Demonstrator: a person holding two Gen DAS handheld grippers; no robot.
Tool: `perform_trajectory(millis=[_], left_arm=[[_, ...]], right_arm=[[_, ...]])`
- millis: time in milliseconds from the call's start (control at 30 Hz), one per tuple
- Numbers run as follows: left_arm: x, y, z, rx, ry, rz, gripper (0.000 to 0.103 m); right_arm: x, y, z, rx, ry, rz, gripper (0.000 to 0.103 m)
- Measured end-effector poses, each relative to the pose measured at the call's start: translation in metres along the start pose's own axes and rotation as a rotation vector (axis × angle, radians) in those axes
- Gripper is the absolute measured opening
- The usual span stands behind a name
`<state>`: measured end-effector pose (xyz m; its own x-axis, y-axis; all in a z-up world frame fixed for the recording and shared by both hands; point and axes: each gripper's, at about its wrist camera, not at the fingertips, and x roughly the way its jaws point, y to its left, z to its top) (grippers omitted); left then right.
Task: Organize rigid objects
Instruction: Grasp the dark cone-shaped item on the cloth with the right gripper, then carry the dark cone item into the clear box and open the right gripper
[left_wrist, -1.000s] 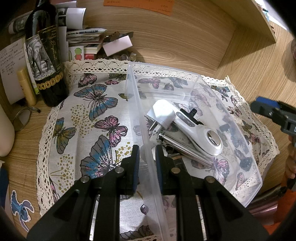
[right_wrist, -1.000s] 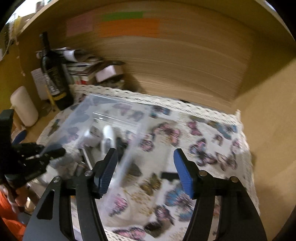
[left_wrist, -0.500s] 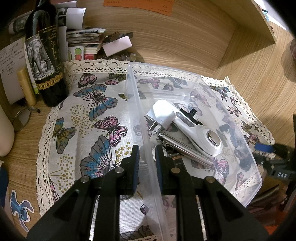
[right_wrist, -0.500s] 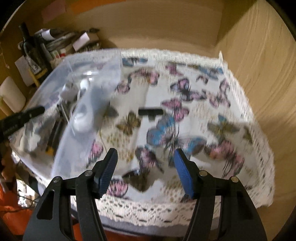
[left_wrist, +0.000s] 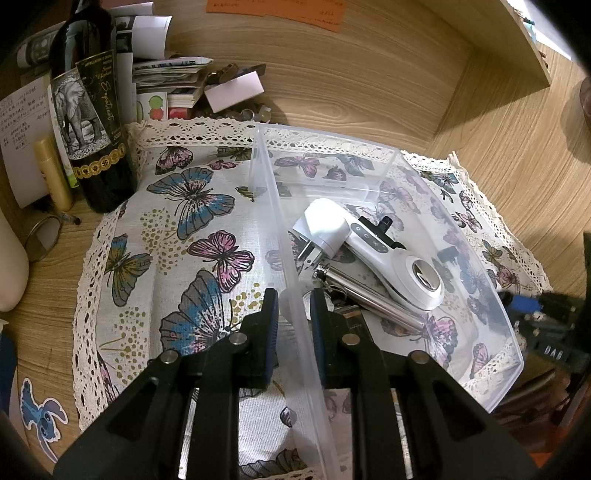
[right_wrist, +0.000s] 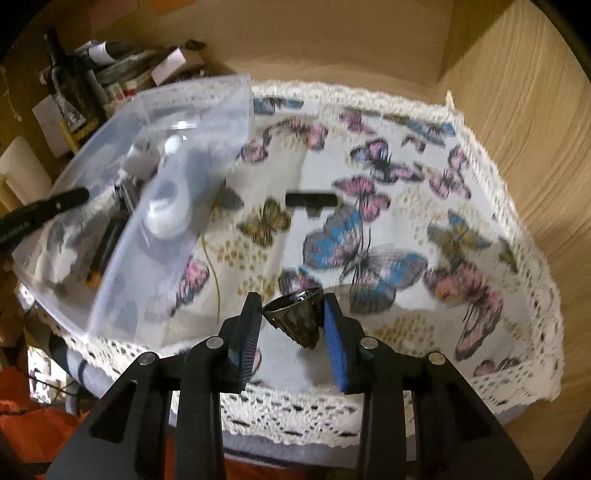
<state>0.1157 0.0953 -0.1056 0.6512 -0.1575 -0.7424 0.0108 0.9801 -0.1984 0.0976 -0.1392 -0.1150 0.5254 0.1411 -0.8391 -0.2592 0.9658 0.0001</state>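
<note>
Pinching the near wall of the clear plastic bin (left_wrist: 291, 295), the left gripper (left_wrist: 293, 314) has one blue pad outside and one inside, jaws drawn in tight on the thin plastic. Inside the bin lie a white handheld device (left_wrist: 391, 262) with a round metal face, a white plug adapter (left_wrist: 325, 229) against its top end, and a metal tool (left_wrist: 373, 299) beneath them — all resting on the bin's floor. The right gripper (right_wrist: 291, 325) is closed on a small dark cone-shaped object (right_wrist: 295, 321), its wide rim up and its point down between the pads, just above the near lace edge of the butterfly cloth (right_wrist: 388, 192). Further out on the cloth a small black bar (right_wrist: 312, 200) lies alone, just right of the bin. Beyond the bin's left side stands a dark wine bottle (left_wrist: 88, 122) with an elephant label — papers stacked behind it.
</note>
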Motion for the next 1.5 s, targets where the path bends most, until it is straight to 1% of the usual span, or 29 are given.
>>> perform_trajectory(millis=[100, 233, 467, 567, 700, 867, 967, 1033, 1167, 1300, 1333, 1400, 1500], left_arm=[[0.000, -0.001, 0.000, -0.002, -0.001, -0.001, 0.017], [0.000, -0.001, 0.001, -0.006, -0.002, -0.002, 0.017], [0.000, -0.001, 0.001, -0.003, -0.001, -0.003, 0.017], [0.000, 0.000, 0.001, -0.005, 0.000, -0.005, 0.017], [0.000, 0.000, 0.000, -0.004, 0.001, -0.008, 0.017], [0.000, 0.001, 0.000, -0.004, 0.001, -0.007, 0.017], [0.000, 0.001, 0.000, -0.002, 0.002, -0.006, 0.017], [0.001, 0.001, 0.000, -0.001, 0.002, -0.006, 0.017], [0.001, 0.001, 0.000, -0.002, 0.002, -0.006, 0.017], [0.001, 0.001, 0.000, -0.002, 0.002, -0.006, 0.017], [0.001, 0.001, 0.000, -0.002, 0.002, -0.006, 0.017], [0.001, 0.001, 0.000, -0.001, 0.002, -0.006, 0.017], [0.001, 0.001, 0.000, -0.002, 0.002, -0.006, 0.017]], right_arm=[[-0.007, 0.005, 0.016, -0.033, -0.038, -0.021, 0.031], [-0.015, 0.011, 0.036, -0.068, -0.091, -0.024, 0.031], [-0.022, 0.032, 0.067, -0.136, -0.173, 0.027, 0.031], [-0.021, 0.043, 0.076, -0.166, -0.188, 0.055, 0.031], [-0.014, 0.060, 0.083, -0.203, -0.185, 0.091, 0.031], [0.001, 0.080, 0.087, -0.244, -0.155, 0.133, 0.031], [0.013, 0.089, 0.089, -0.255, -0.122, 0.155, 0.031], [0.022, 0.093, 0.091, -0.256, -0.090, 0.185, 0.031], [0.031, 0.100, 0.092, -0.271, -0.062, 0.198, 0.031], [0.034, 0.106, 0.092, -0.286, -0.053, 0.202, 0.031], [0.034, 0.107, 0.092, -0.290, -0.053, 0.202, 0.032], [0.033, 0.108, 0.092, -0.296, -0.059, 0.196, 0.038], [0.026, 0.106, 0.093, -0.295, -0.081, 0.188, 0.043]])
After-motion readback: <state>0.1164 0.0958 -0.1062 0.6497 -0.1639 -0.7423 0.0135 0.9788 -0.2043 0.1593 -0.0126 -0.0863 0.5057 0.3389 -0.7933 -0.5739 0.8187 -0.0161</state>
